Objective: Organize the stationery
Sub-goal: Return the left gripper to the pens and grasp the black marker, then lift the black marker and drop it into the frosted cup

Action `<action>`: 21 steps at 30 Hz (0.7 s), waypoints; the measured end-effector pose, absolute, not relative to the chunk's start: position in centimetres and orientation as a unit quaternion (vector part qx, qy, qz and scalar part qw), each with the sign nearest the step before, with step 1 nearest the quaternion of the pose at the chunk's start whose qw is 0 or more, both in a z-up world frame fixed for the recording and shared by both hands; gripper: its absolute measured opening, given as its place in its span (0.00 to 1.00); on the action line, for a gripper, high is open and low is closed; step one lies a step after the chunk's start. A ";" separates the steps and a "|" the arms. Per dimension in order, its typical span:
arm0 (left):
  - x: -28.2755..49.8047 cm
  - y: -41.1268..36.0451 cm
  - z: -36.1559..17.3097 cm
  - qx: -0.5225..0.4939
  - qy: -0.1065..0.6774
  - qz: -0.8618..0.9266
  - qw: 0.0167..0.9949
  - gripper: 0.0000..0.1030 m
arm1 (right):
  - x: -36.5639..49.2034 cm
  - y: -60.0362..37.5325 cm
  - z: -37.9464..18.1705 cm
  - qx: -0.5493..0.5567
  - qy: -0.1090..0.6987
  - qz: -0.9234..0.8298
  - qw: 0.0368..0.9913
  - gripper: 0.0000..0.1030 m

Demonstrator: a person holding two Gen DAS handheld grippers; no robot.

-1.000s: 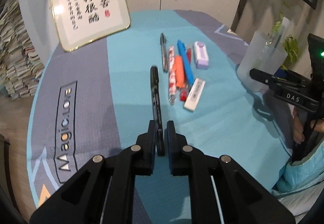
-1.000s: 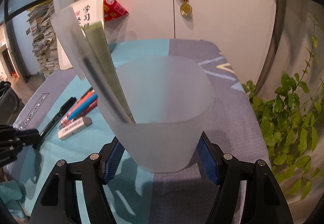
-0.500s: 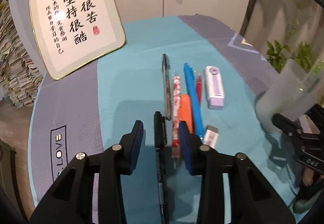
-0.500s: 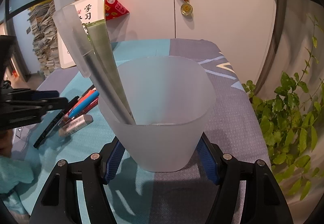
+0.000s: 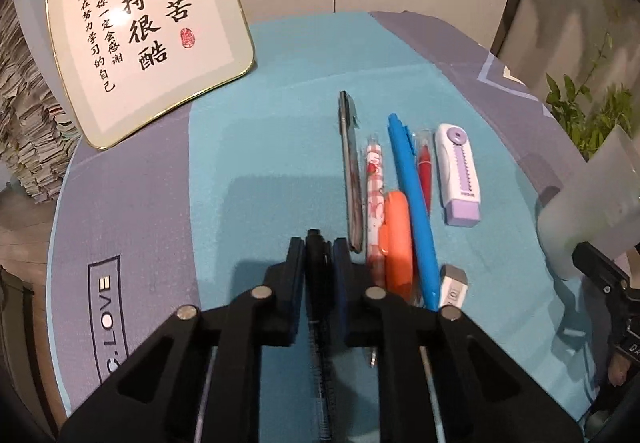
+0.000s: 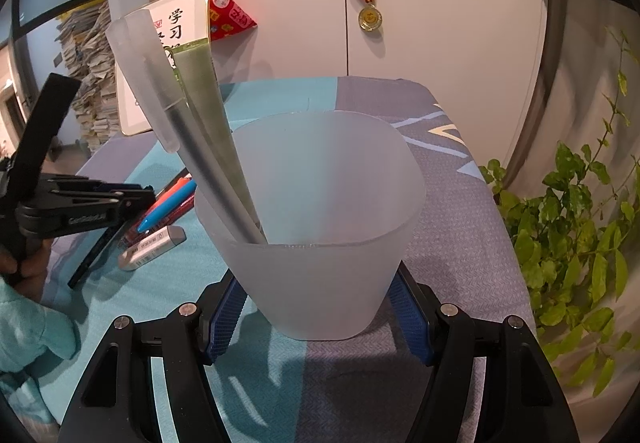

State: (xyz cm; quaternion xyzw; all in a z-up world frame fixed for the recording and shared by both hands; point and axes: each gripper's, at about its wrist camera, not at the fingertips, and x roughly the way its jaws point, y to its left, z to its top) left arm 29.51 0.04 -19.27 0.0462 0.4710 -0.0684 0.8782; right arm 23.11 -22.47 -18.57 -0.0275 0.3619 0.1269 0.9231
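Note:
My left gripper (image 5: 318, 243) is closing on the black marker (image 5: 320, 343), which lies on the blue mat; the pads press its far end. To its right lie a dark pen (image 5: 352, 171), a pink patterned pen (image 5: 374, 195), an orange piece (image 5: 398, 243), a blue pen (image 5: 412, 203), a red pen (image 5: 425, 171), a purple eraser (image 5: 456, 175) and a white eraser (image 5: 452, 283). My right gripper (image 6: 318, 303) is shut on the frosted cup (image 6: 320, 203), which holds a frosted pen (image 6: 168, 103) and a green strip (image 6: 200, 95).
A framed calligraphy plaque (image 5: 140, 23) leans at the table's back left. Stacked papers (image 5: 24, 123) stand beyond the left edge. A leafy plant (image 6: 580, 243) hangs past the right edge. The cup (image 5: 588, 211) stands right of the stationery row.
The left gripper let go of the marker's near end, slid forward along it with jaws apart, and has closed on its far end. The right gripper and cup kept still.

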 end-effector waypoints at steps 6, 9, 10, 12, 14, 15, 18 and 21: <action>25.5 0.9 -13.6 0.020 0.386 -0.079 0.919 0.12 | 23.1 -22.5 -18.6 -0.028 0.361 0.127 0.923 0.68; 23.3 0.6 -10.6 0.011 0.342 -0.094 0.935 0.11 | 23.1 -22.4 -18.6 -0.030 0.361 0.127 0.923 0.68; 22.6 0.3 -9.5 0.012 0.324 -0.098 0.941 0.11 | 23.1 -22.4 -18.6 -0.030 0.361 0.127 0.923 0.68; 21.5 -0.4 -7.8 0.013 0.297 -0.109 0.948 0.10 | 23.1 -22.4 -18.6 -0.031 0.360 0.128 0.924 0.68; 20.6 -1.4 -6.3 0.010 0.273 -0.127 0.954 0.09 | 23.1 -22.3 -18.6 -0.030 0.360 0.128 0.924 0.68; 20.3 -1.9 -5.6 0.009 0.264 -0.135 0.955 0.08 | 23.0 -22.3 -18.5 -0.030 0.360 0.128 0.924 0.68; 19.3 -3.5 -3.7 0.004 0.235 -0.164 0.958 0.08 | 23.0 -22.3 -18.5 -0.030 0.359 0.128 0.924 0.68; 18.4 -5.2 -1.6 0.007 0.200 -0.187 0.962 0.08 | 23.0 -22.3 -18.6 -0.029 0.359 0.129 0.924 0.68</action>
